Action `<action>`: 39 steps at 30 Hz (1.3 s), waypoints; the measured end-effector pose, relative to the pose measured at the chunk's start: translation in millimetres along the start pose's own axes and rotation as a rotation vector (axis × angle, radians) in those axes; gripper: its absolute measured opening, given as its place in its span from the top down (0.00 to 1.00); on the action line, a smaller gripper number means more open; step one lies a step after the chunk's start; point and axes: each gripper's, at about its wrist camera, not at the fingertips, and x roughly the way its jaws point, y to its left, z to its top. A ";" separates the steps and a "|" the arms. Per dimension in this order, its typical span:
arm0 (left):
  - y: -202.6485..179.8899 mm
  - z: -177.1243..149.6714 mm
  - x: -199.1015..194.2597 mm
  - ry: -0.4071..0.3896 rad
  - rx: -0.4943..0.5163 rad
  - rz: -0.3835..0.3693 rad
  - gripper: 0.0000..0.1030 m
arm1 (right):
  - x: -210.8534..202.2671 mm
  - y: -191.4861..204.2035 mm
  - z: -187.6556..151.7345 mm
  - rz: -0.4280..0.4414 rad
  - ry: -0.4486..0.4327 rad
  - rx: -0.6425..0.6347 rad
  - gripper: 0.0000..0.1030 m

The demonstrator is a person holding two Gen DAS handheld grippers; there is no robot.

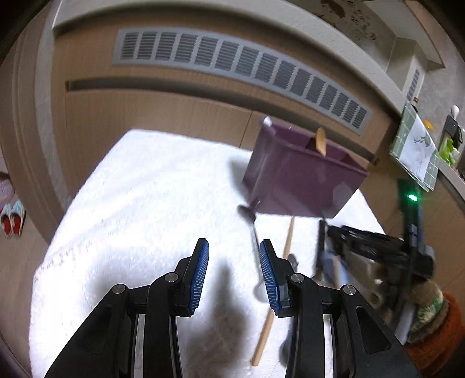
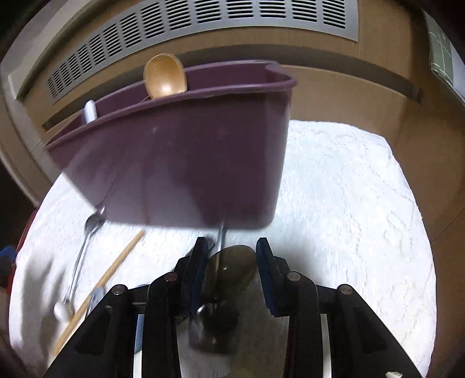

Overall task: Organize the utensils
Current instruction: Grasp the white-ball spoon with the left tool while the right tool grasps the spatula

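Note:
A purple utensil caddy stands on a white towel, with a wooden spoon and a white-handled piece upright in it. In front of it lie a metal spoon and a wooden stick. My left gripper is open and holds nothing, just left of that spoon. My right gripper is low over the towel with its jaws wide apart. A large dark spoon bowl fills the gap between them; no squeeze shows.
A brown cabinet with a grey vent grille rises behind the towel. A fork and a white handle lie by the stick. An orange sleeve is at the right. Slippers sit on the floor at left.

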 end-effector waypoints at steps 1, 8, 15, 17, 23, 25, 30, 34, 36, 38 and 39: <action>2.7 -2.0 2.2 0.009 -0.012 -0.002 0.64 | -2.9 1.6 -3.9 0.003 0.007 -0.012 0.69; -0.5 -4.7 12.7 0.052 -0.015 -0.026 0.64 | -27.7 12.9 -37.6 0.033 0.044 -0.097 0.75; -6.8 -5.3 15.2 0.069 -0.003 -0.037 0.64 | -53.4 21.6 -58.1 0.131 0.071 -0.156 0.80; -7.5 -5.4 15.7 0.071 -0.005 -0.037 0.64 | -56.2 22.3 -54.7 0.103 0.032 -0.167 0.78; -8.1 -3.4 10.7 0.064 0.015 -0.036 0.64 | -21.1 18.5 -16.3 -0.021 -0.017 -0.193 0.75; -6.9 -2.3 9.2 0.057 0.020 -0.040 0.64 | -3.8 10.4 4.6 -0.030 0.010 -0.151 0.76; -8.1 1.6 15.7 0.073 0.029 -0.059 0.64 | 0.0 -2.5 15.0 0.012 0.081 -0.090 0.93; -18.2 1.9 27.4 0.115 0.039 -0.083 0.64 | -22.7 -4.2 -12.2 0.041 0.096 -0.127 0.93; -24.9 1.8 34.3 0.136 0.063 -0.079 0.64 | -35.1 -5.4 -26.2 0.068 0.104 -0.131 0.94; -32.1 0.3 42.7 0.167 0.088 -0.060 0.64 | -47.5 -5.8 -41.0 0.097 0.112 -0.124 0.94; -34.7 -0.9 46.3 0.181 0.094 -0.050 0.64 | -51.7 -6.6 -45.4 0.100 0.111 -0.125 0.95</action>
